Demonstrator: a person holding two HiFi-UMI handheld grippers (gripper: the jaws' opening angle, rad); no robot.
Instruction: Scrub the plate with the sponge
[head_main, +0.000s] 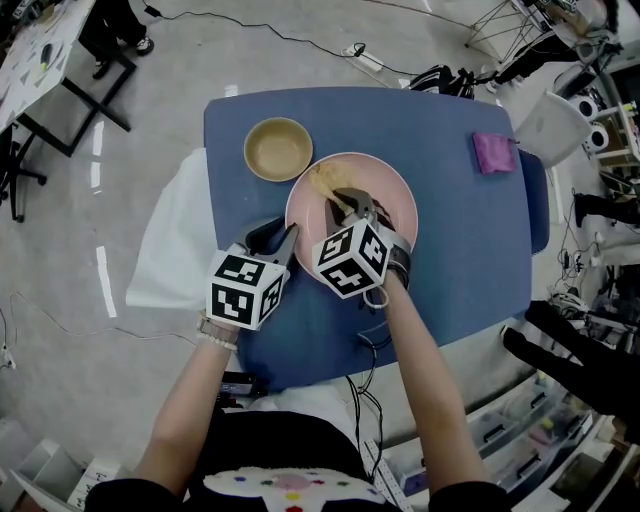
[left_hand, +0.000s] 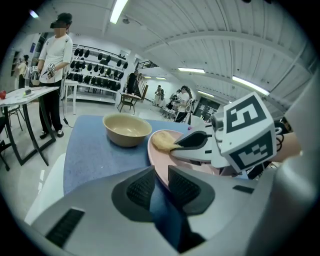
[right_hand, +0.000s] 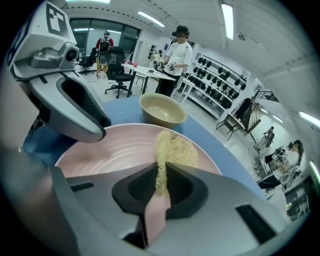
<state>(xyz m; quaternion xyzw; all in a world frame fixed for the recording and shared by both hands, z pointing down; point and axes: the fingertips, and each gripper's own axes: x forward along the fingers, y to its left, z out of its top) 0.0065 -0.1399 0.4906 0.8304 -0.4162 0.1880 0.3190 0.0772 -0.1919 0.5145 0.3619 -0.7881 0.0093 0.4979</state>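
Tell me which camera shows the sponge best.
The right gripper view: the sponge fills the middle, pinched in the right gripper's jaws and lying on the pink plate. The head view shows only a small tan patch half hidden by that gripper; the left gripper view shows it low at the plate's far side.

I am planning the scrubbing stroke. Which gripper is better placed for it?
The right gripper: it is shut on the sponge, which lies on the plate. The left gripper clamps the plate's rim.

bowl crowds plate far-left | table right side open
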